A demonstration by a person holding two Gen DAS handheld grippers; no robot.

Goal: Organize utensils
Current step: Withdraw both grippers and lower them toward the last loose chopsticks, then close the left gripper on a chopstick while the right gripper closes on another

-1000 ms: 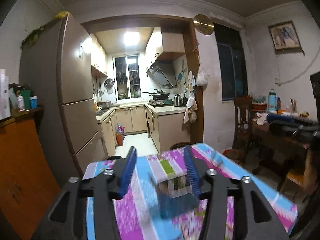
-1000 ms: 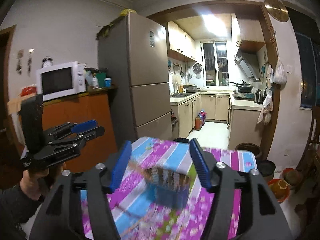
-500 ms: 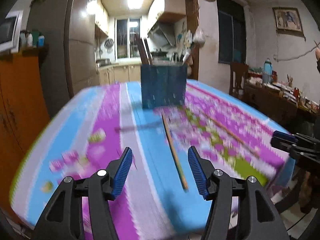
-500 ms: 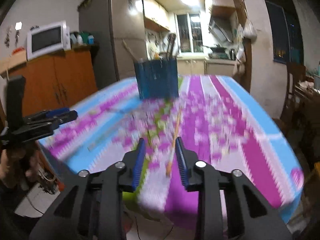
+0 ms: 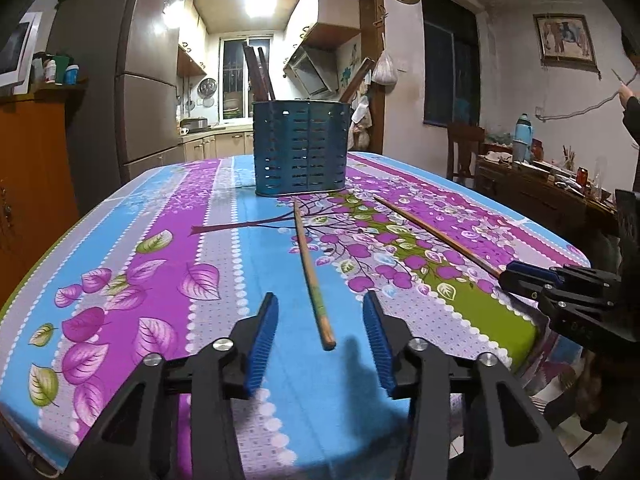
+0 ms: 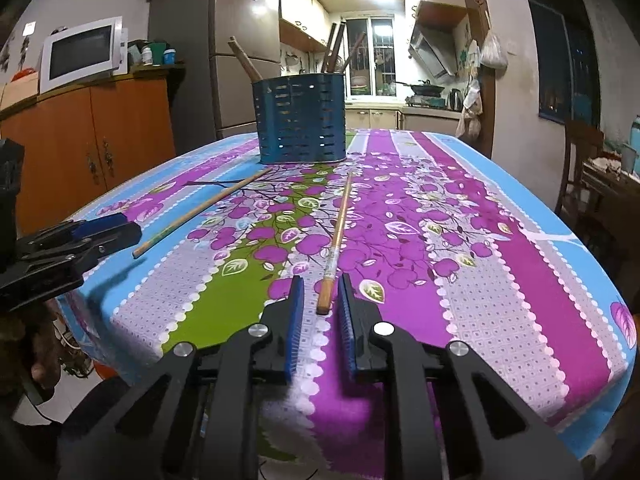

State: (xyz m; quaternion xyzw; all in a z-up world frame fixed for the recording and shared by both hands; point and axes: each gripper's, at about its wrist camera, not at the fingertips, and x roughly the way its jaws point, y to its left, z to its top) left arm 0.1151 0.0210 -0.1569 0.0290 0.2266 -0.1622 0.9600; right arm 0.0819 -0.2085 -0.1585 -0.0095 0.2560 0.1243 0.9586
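While two slim wooden chopsticks lie on a glossy tablecloth [image 5: 168, 216] printed with purple leaves, berries and blue, grey and green stripes, a black two-finger gripper lines up with each. Seen from the left wrist, the left gripper [image 5: 320, 342] has just been closing, its ribbed blue pads [image 5: 262, 344] apart with the blunt near end of the left chopstick [image 5: 310, 276] lying between them, untouched. In the right wrist view, the right gripper [image 6: 319, 314] has also just been closing; its blue pads [image 6: 295, 322] stand narrowly apart on either side of the thick end of the right chopstick [image 6: 336, 240], and no contact shows. Both sticks taper toward a blue metal holder [image 5: 300, 148], a rounded can with rows of punched slots that stands upright farther back on the table, dark wooden handles [image 5: 258, 74] leaning out of its top. Beyond the table, a white microwave [image 6: 82, 54] sits on an orange wooden cabinet [image 6: 100, 132] beside a tall steel fridge [image 6: 236, 52].
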